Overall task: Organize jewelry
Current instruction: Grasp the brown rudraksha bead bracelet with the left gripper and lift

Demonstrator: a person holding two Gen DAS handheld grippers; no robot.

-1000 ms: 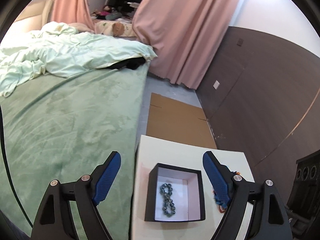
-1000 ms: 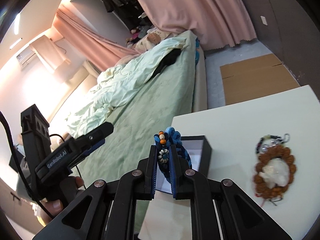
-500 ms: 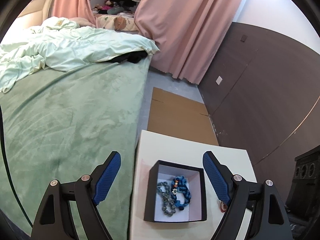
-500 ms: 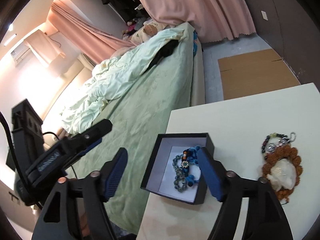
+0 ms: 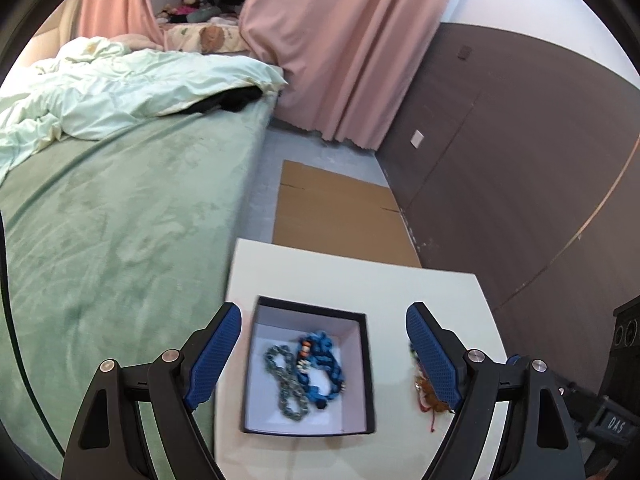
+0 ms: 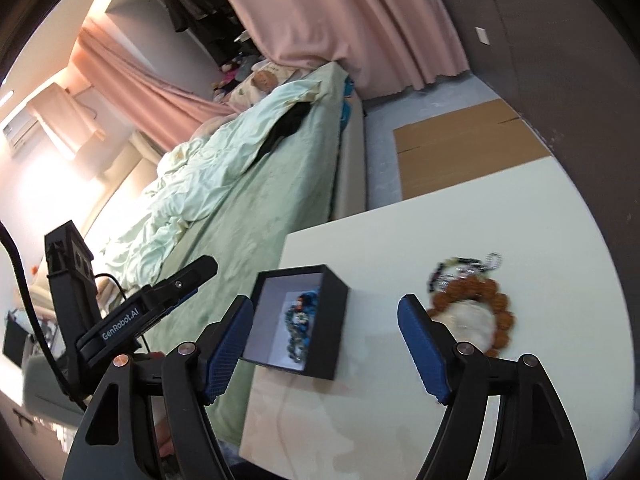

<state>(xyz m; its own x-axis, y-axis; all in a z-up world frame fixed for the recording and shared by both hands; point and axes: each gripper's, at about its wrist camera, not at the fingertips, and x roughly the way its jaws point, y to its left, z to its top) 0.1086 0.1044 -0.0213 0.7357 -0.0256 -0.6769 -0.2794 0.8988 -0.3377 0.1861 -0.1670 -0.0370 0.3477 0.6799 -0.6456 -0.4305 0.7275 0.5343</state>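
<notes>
Bracelet (image 5: 322, 364) now lies in box (image 5: 370, 360); right tool (image 6: 325, 334) spread, empty.

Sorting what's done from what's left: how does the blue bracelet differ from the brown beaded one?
The blue bracelet lies inside the black box; the brown beaded bracelet lies on the white table, outside it. The blue looks braided, the brown has large round beads. Neither is gripped.

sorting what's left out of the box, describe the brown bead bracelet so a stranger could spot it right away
Start at the white table beside the green bed, then find the open black box on it. Right of the box, outside it on the bare tabletop, lies the brown bead bracelet: a ring of large rust-brown beads around a pale lump, unlike the dark, silvery string just beyond it.
</notes>
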